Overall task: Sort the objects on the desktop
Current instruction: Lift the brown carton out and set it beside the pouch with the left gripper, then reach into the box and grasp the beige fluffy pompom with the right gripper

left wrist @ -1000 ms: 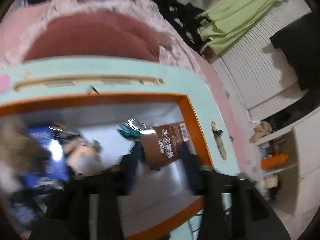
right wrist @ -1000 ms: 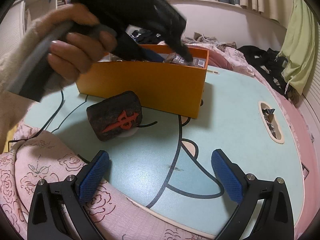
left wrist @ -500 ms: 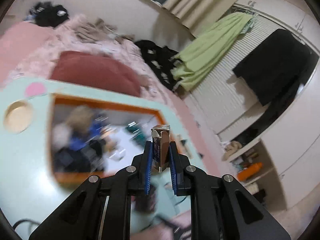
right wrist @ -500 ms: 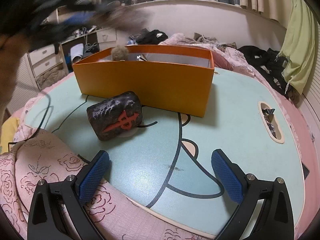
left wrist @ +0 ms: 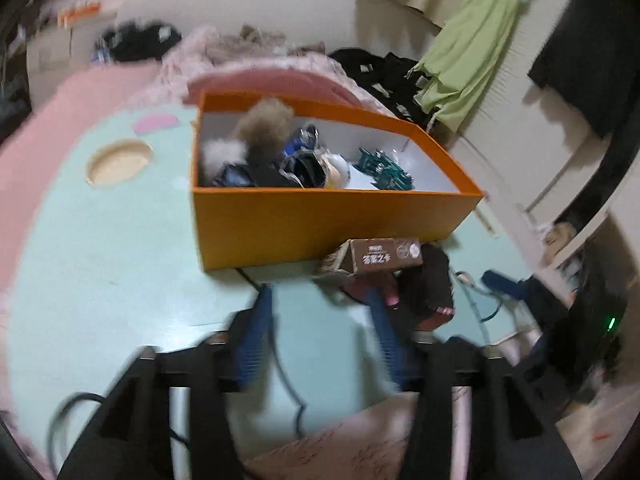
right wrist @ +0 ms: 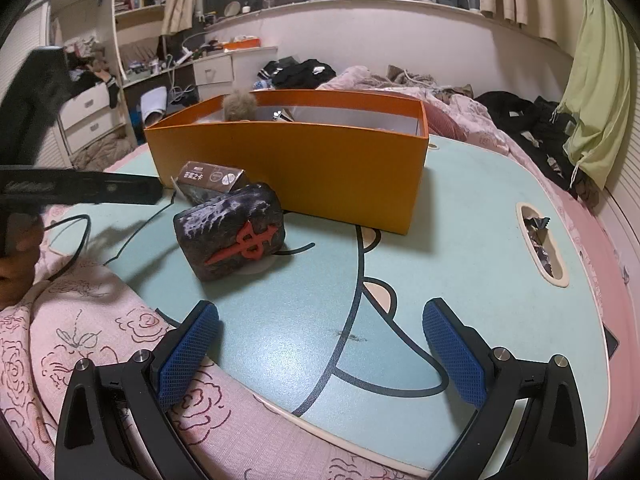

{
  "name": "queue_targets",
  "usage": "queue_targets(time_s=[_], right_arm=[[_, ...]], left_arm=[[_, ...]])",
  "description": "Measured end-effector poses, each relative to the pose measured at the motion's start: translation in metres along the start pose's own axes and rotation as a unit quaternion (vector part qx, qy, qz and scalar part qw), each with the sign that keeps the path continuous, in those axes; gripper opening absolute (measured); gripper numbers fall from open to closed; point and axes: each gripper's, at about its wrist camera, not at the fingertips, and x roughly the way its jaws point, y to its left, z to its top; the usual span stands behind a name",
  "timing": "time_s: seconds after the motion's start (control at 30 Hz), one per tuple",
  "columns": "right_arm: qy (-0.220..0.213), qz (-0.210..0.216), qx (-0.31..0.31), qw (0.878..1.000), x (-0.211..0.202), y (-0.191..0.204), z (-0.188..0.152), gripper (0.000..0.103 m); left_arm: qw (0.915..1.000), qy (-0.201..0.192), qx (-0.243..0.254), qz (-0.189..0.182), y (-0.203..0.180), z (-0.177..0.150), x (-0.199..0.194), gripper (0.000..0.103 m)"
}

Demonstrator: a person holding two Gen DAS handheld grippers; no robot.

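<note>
An orange box (left wrist: 320, 224) (right wrist: 288, 168) stands on the mint table (right wrist: 460, 240), with fur pompoms, a teal item and other small things inside. A brown packet (left wrist: 380, 258) (right wrist: 212, 178) lies on the table just outside the box's front wall, leaning on a dark block with a red mark (right wrist: 232, 236) (left wrist: 432, 280). My left gripper (left wrist: 320, 304) hovers just short of the packet. Its jaws are opening and nothing is between them. My right gripper (right wrist: 320, 320) stands open and empty over the table's near edge, short of the block.
A black cable (right wrist: 80, 240) runs over the table's left side and pink floral bedding (right wrist: 100, 340). The table has an oval cutout with wrappers (right wrist: 540, 240) and a round recess (left wrist: 120, 160). A hand (right wrist: 16, 248) holds the left gripper at the far left.
The left gripper carried the brown packet away from over the box, shut on it, then let go. The packet now lies outside the box. The right gripper stayed still.
</note>
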Motion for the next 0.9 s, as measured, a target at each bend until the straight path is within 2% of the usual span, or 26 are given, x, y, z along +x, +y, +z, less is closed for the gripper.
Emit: queue_targets(time_s=[0.03, 0.07, 0.13, 0.17, 0.2, 0.27, 0.4, 0.9], right_arm=[[0.0, 0.0, 0.0, 1.0, 0.0, 0.0, 0.0, 0.102], [0.0, 0.0, 0.0, 1.0, 0.0, 0.0, 0.0, 0.102], [0.0, 0.0, 0.0, 1.0, 0.0, 0.0, 0.0, 0.102], [0.0, 0.0, 0.0, 1.0, 0.0, 0.0, 0.0, 0.102], [0.001, -0.001, -0.001, 1.0, 0.001, 0.0, 0.0, 0.102], [0.001, -0.001, 0.0, 1.0, 0.001, -0.001, 0.001, 0.102], [0.0, -0.001, 0.0, 1.0, 0.0, 0.001, 0.0, 0.102], [0.009, -0.008, 0.0, 1.0, 0.0, 0.003, 0.002, 0.102]], left_arm=[[0.9997, -0.01, 0.016, 0.015, -0.002, -0.003, -0.004, 0.077], [0.9979, -0.02, 0.046, 0.041, -0.006, -0.008, -0.007, 0.082], [0.9934, -0.01, 0.085, 0.076, -0.011, -0.015, 0.0, 0.084], [0.9902, 0.011, 0.099, 0.098, -0.012, -0.02, 0.01, 0.084], [0.9892, 0.023, 0.096, 0.108, -0.011, -0.022, 0.022, 0.091], [0.9916, 0.035, 0.075, 0.099, -0.003, -0.021, 0.038, 0.102], [0.9909, 0.037, 0.045, 0.122, 0.01, -0.022, 0.068, 0.103], [0.991, 0.025, 0.039, 0.125, 0.032, -0.027, 0.141, 0.103]])
